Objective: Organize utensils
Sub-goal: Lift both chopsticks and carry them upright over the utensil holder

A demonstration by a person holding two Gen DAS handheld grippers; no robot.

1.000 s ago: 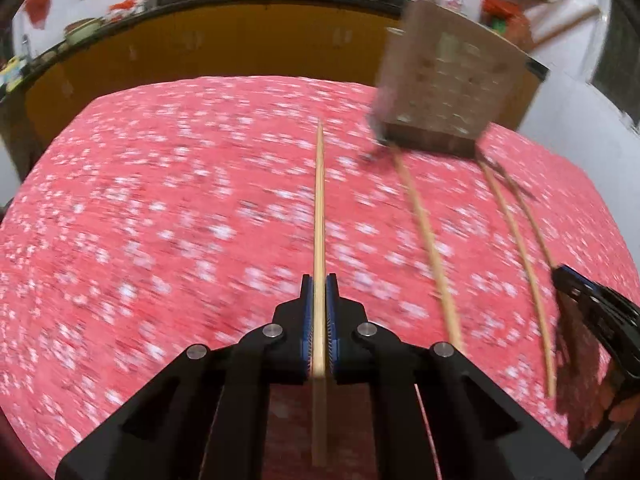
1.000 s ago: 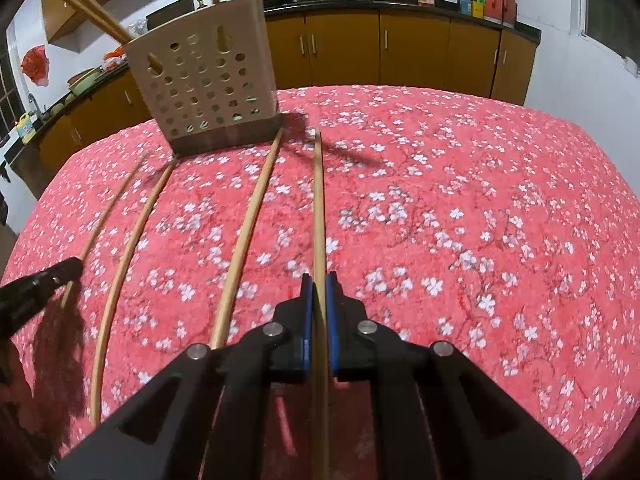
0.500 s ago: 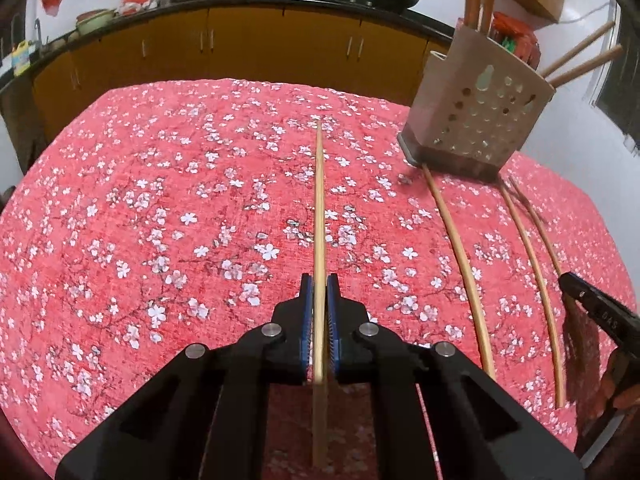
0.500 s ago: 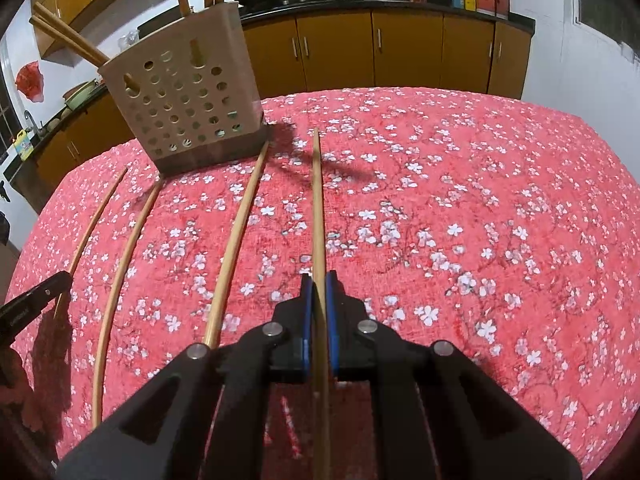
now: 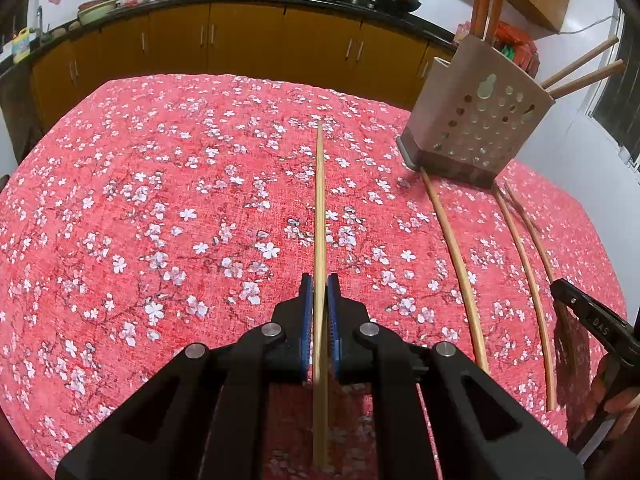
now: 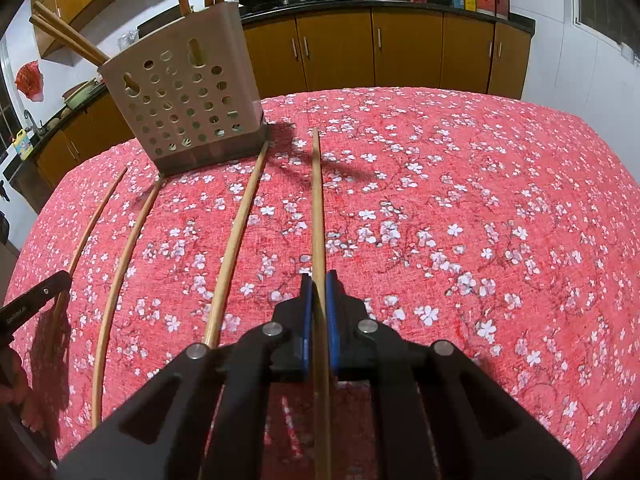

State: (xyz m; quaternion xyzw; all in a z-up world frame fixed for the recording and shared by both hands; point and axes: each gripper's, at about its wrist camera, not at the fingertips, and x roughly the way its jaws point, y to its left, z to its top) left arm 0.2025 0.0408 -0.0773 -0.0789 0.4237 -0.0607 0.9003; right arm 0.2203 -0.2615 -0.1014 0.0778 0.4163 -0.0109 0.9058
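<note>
My left gripper (image 5: 319, 284) is shut on a long wooden chopstick (image 5: 319, 208) that points forward above the red flowered tablecloth. My right gripper (image 6: 318, 280) is shut on another wooden chopstick (image 6: 317, 204). A beige perforated utensil holder (image 5: 476, 120) with several wooden sticks in it stands at the far right in the left wrist view, and at the far left in the right wrist view (image 6: 184, 100). Three chopsticks lie on the cloth in front of it (image 5: 456, 256) (image 5: 524, 268) (image 6: 236, 232) (image 6: 124, 248).
The table (image 5: 140, 200) is covered with a red cloth with white blossoms. Yellow kitchen cabinets (image 5: 240, 40) with pans on the counter run behind it. The other gripper's black tip shows at the right edge (image 5: 588, 320) and at the left edge (image 6: 32, 300).
Both grippers rose and tilted while holding their chopsticks. The utensil holder now appears closer in the right wrist view and further right in the left wrist view.
</note>
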